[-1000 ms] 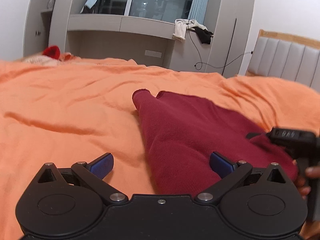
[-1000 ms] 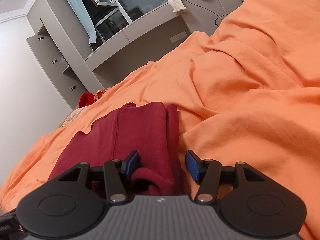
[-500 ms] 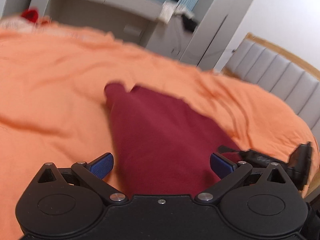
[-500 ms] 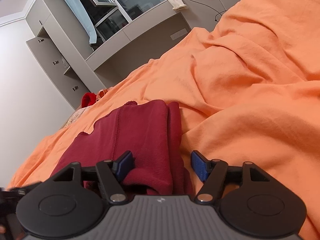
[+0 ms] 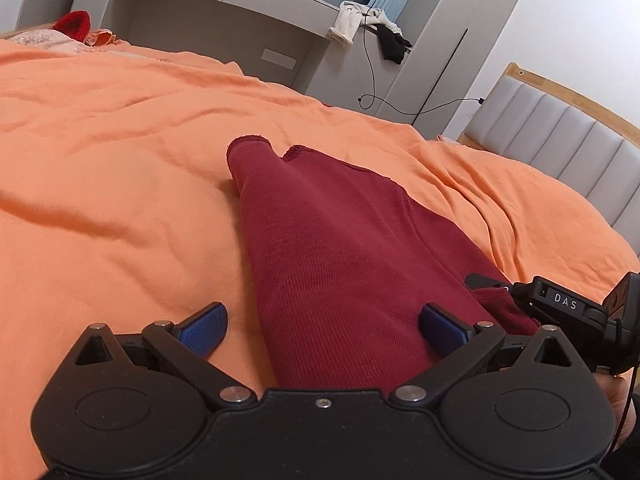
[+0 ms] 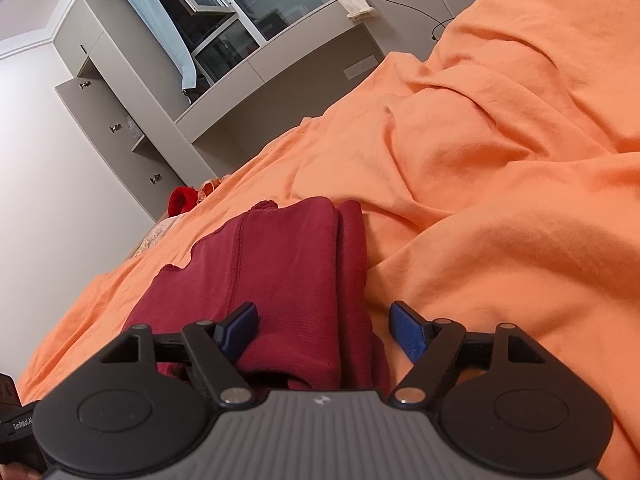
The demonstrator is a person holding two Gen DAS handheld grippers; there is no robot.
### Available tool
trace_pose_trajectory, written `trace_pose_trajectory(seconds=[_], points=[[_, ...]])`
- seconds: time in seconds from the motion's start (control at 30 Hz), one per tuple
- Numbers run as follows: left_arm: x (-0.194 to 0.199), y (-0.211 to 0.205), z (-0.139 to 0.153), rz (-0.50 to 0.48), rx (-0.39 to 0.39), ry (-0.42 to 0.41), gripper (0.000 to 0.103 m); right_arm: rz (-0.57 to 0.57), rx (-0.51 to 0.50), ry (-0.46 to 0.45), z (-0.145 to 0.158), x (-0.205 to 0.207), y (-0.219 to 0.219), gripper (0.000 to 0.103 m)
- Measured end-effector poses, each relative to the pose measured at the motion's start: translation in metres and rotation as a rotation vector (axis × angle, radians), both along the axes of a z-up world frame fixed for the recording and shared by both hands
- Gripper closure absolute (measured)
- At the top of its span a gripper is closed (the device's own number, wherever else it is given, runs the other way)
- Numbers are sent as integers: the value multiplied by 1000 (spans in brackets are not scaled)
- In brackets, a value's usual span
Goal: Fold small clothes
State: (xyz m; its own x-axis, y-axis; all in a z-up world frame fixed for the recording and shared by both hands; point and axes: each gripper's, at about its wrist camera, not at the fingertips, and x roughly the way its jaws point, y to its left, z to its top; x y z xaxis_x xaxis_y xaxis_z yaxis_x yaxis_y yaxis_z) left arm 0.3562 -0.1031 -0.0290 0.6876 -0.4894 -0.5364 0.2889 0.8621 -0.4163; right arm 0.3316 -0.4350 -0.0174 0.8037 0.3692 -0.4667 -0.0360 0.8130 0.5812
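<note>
A dark red knit garment (image 5: 340, 240) lies folded lengthwise on the orange bedspread (image 5: 120, 200). My left gripper (image 5: 322, 326) is open above its near end, the cloth lying between the blue pads (image 5: 204, 326) without being pressed. In the right wrist view the same garment (image 6: 280, 264) shows a folded edge on its right side. My right gripper (image 6: 322, 328) straddles that near edge and its jaws are opening, the pads apart from the cloth. The right gripper's body (image 5: 568, 308) shows at the right edge of the left wrist view.
The orange bedspread (image 6: 500, 200) is rumpled into ridges on the right. A padded grey headboard (image 5: 560, 140) stands at far right. Grey cabinets (image 5: 224, 12) with draped clothes (image 5: 360, 20) and a hanging cable line the far wall. A red item (image 5: 74, 24) lies at the bed's far edge.
My right gripper's jaws have spread wider, letting go of the garment's folded edge. My left gripper has shifted and tilted over the garment, staying open.
</note>
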Motion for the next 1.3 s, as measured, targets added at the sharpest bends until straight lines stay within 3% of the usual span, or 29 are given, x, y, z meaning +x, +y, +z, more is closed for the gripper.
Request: trace_pose_trajectory(seconds=[0.43,0.77,0.9,1.03,1.23,1.3], points=[[-4,2,-2,7,3,-15,0,17,0,-4,0,1,2,17],[-5,2,-3,8,4,-19,0,8,-15,-5,0,0,4,19],[-5,2,-3,9,5,-19,0,-1,-29,-3,1,0,4,24],[-5,3,-2,7,6,-15,0,2,-52,-11,2,-2,6,43],[-2,5,3,2,4,7,1,6,-87,-30,6,-5,10,51],[1,5,5,-7,4,23,6,4,-104,-35,8,-6,13,53]])
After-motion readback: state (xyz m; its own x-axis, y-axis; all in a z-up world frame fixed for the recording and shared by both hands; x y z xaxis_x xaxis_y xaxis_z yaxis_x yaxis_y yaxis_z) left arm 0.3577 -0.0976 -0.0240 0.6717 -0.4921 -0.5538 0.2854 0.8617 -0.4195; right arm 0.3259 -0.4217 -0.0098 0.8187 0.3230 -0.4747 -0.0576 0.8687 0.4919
